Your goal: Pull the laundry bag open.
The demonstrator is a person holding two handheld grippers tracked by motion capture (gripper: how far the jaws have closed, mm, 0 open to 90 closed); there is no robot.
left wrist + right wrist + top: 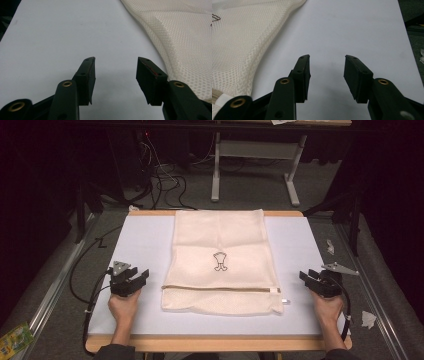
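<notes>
Both grippers — left gripper [131,281], right gripper [313,280] — rested agape and empty at frame's lower edges, flanking the cream mesh zippered laundry bag [222,262] lying centre; likely next — reaching inward to grasp it.

Cables [162,182] and a grey stand [255,167] occupy the floor beyond the table [300,320].

mesh bag [185,37] cut off, print [220,261] too small

Two black grippers are seen: the left gripper [129,281] topped by a grey three-cornered plate, the right gripper [320,282] likewise. Brass-ringed screw holes mark the jaw arms; black cables trail off. Dark sleeves are worn.
</notes>
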